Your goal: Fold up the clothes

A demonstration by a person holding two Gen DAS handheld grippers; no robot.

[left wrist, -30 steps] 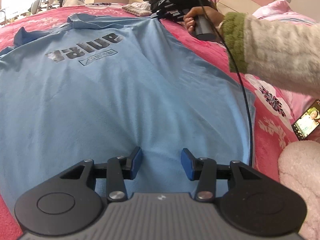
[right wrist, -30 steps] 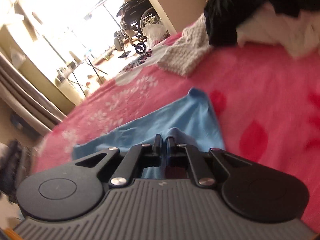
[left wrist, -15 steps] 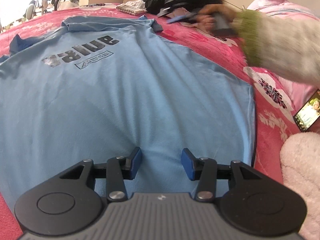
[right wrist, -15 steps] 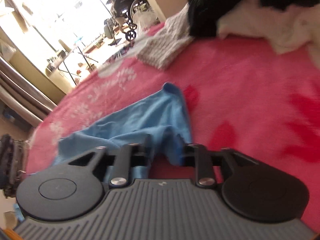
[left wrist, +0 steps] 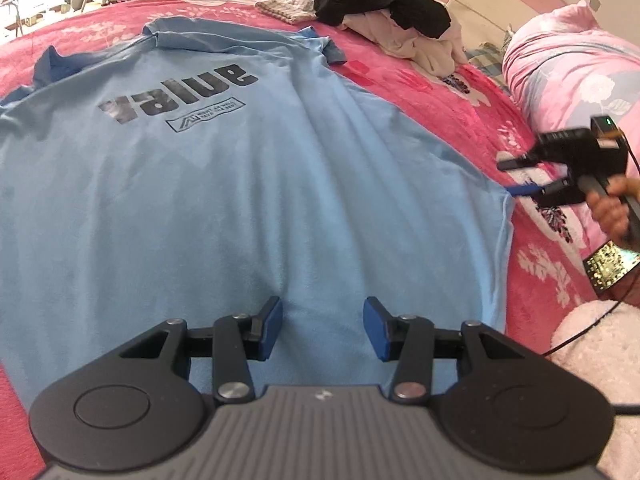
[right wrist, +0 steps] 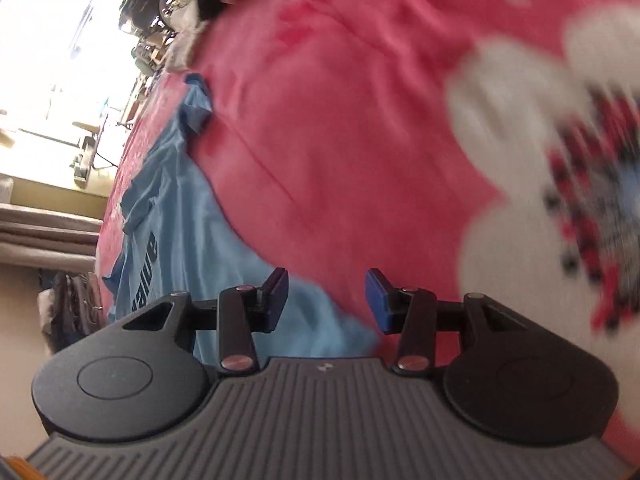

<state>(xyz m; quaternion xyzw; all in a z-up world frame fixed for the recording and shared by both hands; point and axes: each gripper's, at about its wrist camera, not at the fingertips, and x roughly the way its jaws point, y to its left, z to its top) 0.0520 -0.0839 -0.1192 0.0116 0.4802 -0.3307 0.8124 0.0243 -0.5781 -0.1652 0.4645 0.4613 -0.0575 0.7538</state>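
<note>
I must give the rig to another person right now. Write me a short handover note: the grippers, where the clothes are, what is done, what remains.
Left gripper: open, empty, over the hem of the blue T-shirt.
Right gripper: its jaws have just been opening; nothing between them. It hangs at the shirt's side edge near the hem, above the pink blanket.
Shirt: spread flat on the blanket, print up, both sleeves out.
Done: laid out; no fold visible.
Left: all the folding. The pile of dark and pale clothes near the headboard also looks unfolded.

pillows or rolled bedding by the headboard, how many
1: a pink floral pillow at the bed's far right near the headboard. More may be hidden outside the frame.
</note>
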